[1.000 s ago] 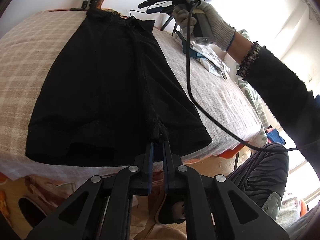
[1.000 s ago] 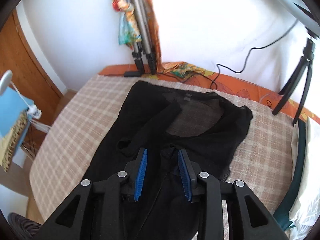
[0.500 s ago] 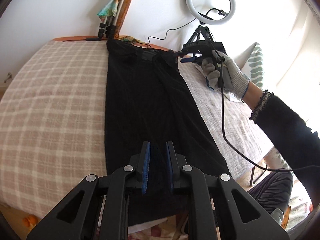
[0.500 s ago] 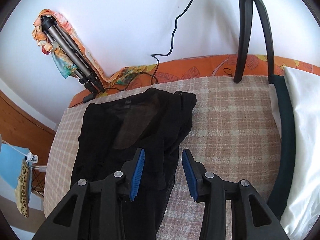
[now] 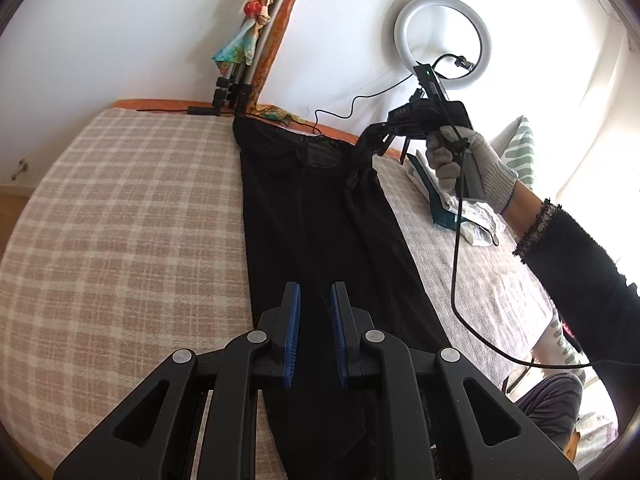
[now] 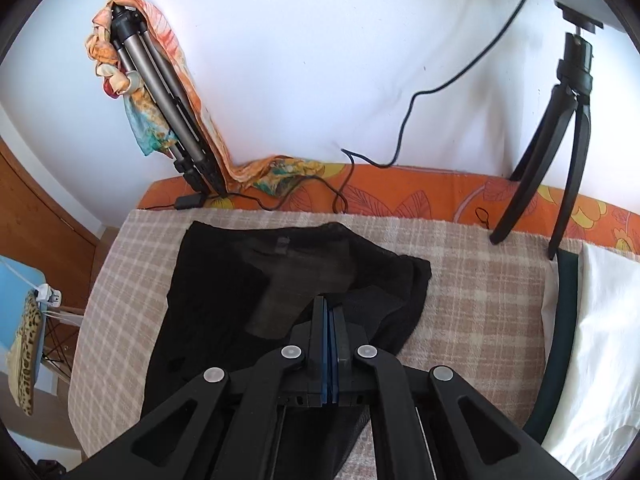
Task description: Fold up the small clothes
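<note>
Black garment [image 5: 320,220] lying as long narrow strip — lengthwise fold done, crosswise folds remaining; right gripper [image 6: 330,312] pinching waistband corner, left gripper [image 5: 314,304] hovering spread.

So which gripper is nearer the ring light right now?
Right. The right gripper pinches the black garment just below the ring light; the left gripper hovers open at the opposite end.
</note>
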The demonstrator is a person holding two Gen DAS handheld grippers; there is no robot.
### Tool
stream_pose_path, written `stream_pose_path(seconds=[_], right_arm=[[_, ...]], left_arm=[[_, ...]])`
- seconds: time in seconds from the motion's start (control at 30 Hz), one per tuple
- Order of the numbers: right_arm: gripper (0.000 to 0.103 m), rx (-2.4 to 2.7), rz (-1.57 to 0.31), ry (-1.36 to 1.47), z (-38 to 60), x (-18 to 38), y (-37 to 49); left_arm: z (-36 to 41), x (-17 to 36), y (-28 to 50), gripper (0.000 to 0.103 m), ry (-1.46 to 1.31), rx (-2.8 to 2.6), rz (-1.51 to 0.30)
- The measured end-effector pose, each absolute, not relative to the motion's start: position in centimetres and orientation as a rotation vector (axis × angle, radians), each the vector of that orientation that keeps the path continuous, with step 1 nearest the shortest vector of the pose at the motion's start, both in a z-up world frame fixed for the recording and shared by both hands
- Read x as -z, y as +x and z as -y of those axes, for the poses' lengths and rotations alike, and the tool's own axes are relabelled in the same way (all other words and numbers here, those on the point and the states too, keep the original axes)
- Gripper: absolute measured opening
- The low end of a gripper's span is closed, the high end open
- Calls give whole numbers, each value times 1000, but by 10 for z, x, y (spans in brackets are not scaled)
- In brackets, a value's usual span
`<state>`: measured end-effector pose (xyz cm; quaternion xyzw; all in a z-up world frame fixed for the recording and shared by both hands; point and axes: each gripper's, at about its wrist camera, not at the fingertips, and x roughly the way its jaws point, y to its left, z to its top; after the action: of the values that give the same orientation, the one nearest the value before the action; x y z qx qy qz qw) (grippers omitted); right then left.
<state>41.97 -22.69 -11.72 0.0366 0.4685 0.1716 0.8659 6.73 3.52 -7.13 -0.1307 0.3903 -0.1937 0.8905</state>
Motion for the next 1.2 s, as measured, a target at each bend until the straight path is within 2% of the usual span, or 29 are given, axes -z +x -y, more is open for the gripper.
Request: stream_pose_path(seconds=[0.27,0.3,0.37,0.4,0.7,0.77,0.8,1.0,1.2], right_arm=[[0,-451,-1027,36,154,146,459],[3,-501,-1037,58,149,153,461],[26,-522,-1052,42,138,162,463],[34,-522,-1038,38,137,162,460],[34,-460,-924,109,211,112,393],[34,-458,-910,99,225,102,365],[34,-456,-904,92,231,98,350],[34,-437,-919,62,260,94,250],[32,-460,-1013,86,274,131,147]], left_arm=[[-34,73,69,14,-259,407,-813],[-34,74,70,14,-257,406,-818],[-36,77,72,14,-253,394,-824],[-37,77,73,14,-258,391,-828],[-37,80,67,16,-250,393,-845],[-36,82,65,40,-245,386,-856],[-37,83,63,43,-252,384,-855],[-34,93,47,43,-233,415,-888],[-23,108,25,43,-195,433,-953]])
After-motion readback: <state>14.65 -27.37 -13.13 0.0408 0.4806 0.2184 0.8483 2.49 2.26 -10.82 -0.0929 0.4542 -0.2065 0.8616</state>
